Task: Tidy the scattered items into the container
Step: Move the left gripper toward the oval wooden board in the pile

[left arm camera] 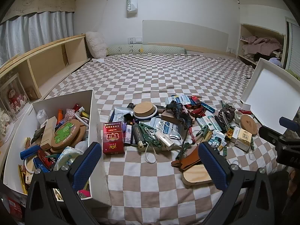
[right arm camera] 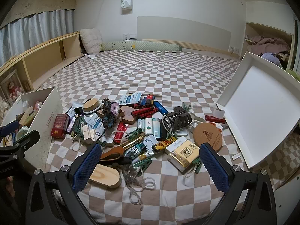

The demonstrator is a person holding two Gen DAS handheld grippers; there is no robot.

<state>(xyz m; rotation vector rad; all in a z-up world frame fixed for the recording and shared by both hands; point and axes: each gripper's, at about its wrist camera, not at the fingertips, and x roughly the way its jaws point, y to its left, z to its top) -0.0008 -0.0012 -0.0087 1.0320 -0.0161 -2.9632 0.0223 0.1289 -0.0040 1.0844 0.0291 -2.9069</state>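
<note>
A heap of small items lies on the checkered bedsheet: a red cigarette box (left arm camera: 113, 140) (right arm camera: 59, 126), lighters, clips, a cork coaster (right arm camera: 207, 136) (left arm camera: 248, 121), a yellow tissue pack (right arm camera: 184, 154) and a wooden oval piece (right arm camera: 106, 175) (left arm camera: 196, 174). The white container box (left arm camera: 91, 112) (right arm camera: 46, 108) stands at the left, with several items inside. My left gripper (left arm camera: 150, 146) is open above bare sheet beside the box, holding nothing. My right gripper (right arm camera: 151, 147) is open, hovering over the heap's near edge, touching nothing.
The box's white lid (right arm camera: 262, 112) (left arm camera: 270, 97) leans tilted at the right of the heap. A wooden shelf (left arm camera: 56, 63) runs along the bed's left side. Pillows (left arm camera: 144, 49) lie at the far end, with checkered sheet behind the heap.
</note>
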